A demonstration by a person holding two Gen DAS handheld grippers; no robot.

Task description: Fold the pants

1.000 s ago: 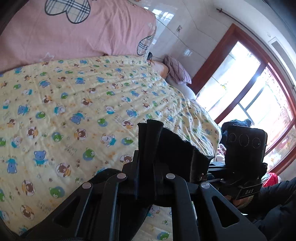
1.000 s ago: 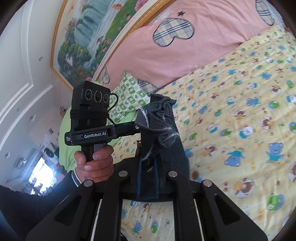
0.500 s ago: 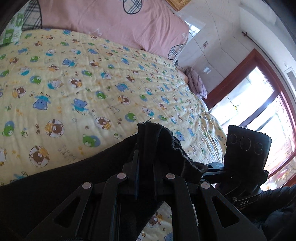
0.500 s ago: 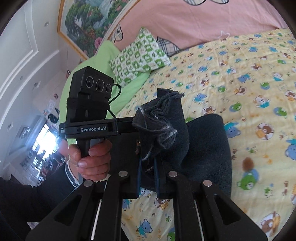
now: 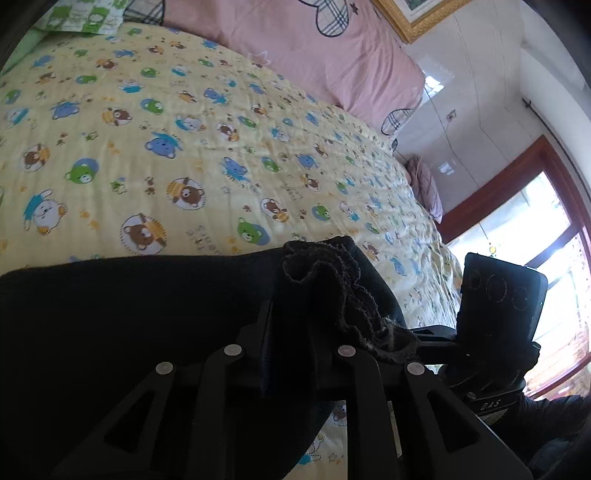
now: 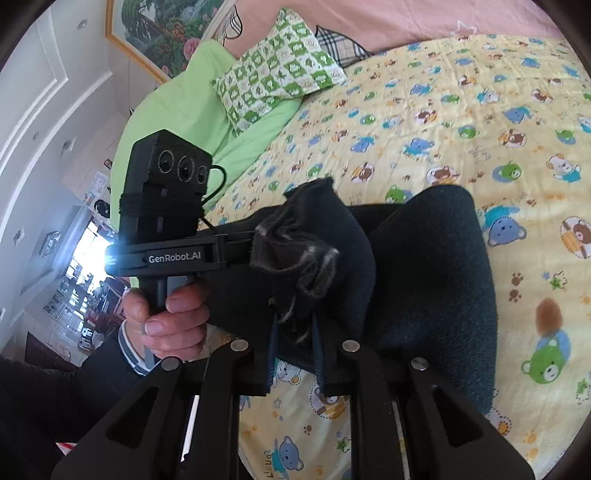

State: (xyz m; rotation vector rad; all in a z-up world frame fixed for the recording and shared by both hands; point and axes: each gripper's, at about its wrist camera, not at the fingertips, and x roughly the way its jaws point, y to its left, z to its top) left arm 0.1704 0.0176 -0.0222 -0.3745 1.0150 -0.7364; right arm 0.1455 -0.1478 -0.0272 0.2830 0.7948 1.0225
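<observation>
Left gripper [image 5: 291, 325]: jaws clamped on a bunched, frayed edge of the pants [image 5: 147, 332], with dark cloth filling the narrow gap between the fingers. The wad stands up above the fingertips and hides them. From the clamp, the pants run off to the left as one broad dark band lying across the bed [image 5: 207, 122], covering the near part of the sheet.

Right gripper [image 6: 293, 332]: jaws likewise shut tight on a crumpled fold of the pants [image 6: 436, 280], pale threads showing at the raw edge. The cloth hangs over the fingers and spreads to the right in a rounded, doubled lobe resting on the bed [image 6: 461, 110]; a strip of sheet shows under the fingers.

The two grippers sit close side by side, each in the other's view: the left gripper [image 6: 207, 254], held in a hand [image 6: 166, 317], reaches the cloth wad in the right view; in the left view the right gripper's camera block sits just right of the wad.

Surroundings: pink pillow [image 5: 332, 48] along the far edge of the bed; green patterned pillow [image 6: 277, 74] on a plain green cover [image 6: 177, 110] at the far left corner; framed picture [image 6: 162, 26] on the wall; red-framed window [image 5: 546, 206] to the right
</observation>
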